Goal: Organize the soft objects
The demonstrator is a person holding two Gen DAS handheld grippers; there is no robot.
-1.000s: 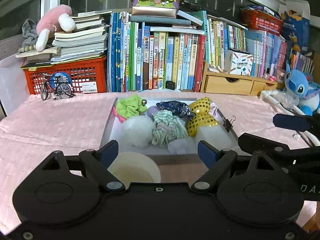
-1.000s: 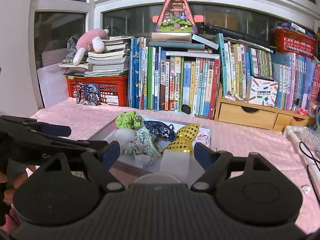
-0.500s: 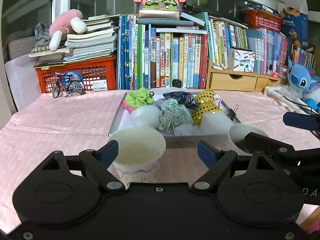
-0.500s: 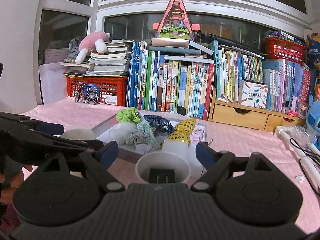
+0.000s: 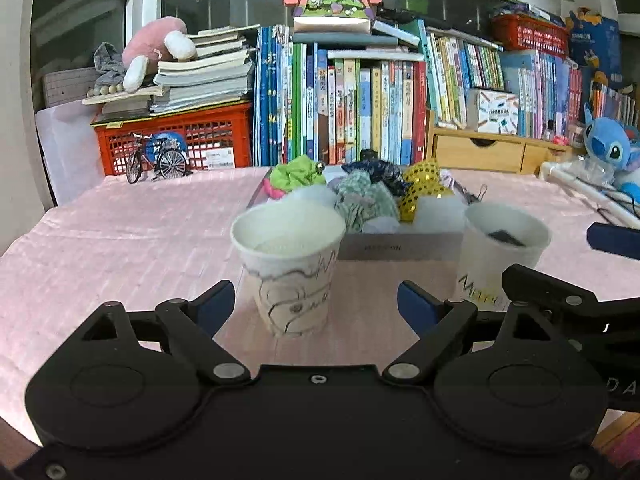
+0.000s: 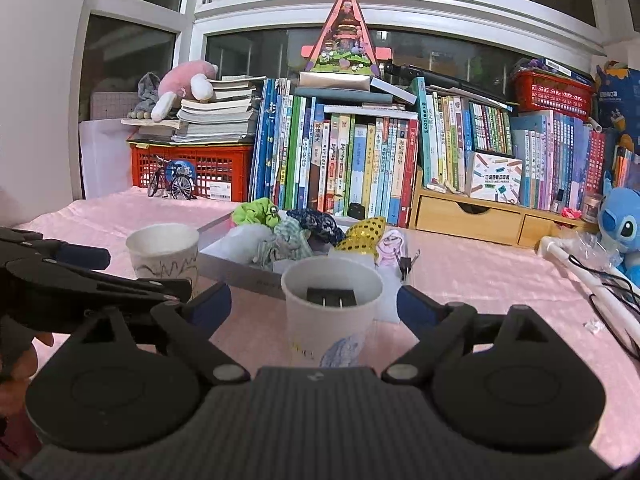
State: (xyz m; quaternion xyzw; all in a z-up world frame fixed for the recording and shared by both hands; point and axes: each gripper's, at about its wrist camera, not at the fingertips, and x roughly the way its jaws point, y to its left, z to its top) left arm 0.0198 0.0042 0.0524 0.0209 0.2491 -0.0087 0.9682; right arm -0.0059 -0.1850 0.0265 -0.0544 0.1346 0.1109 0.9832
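On pink cloth (image 5: 120, 240) | paper cups (image 5: 289, 264): 2 | tray (image 5: 396, 246): 1

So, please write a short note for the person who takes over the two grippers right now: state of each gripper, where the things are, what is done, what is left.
Left gripper: jaws opening, pads clear of the left paper cup standing between them on the pink cloth.
Right gripper: jaws opening, pads clear of the right paper cup, which holds a black binder clip.
Tray behind the cups holds the soft items: green scrunchie, checked scrunchie, dark blue scrunchie, yellow sequin one.
Done: both cups set upright before the tray.
Left: the soft items are all in the tray, none sorted.
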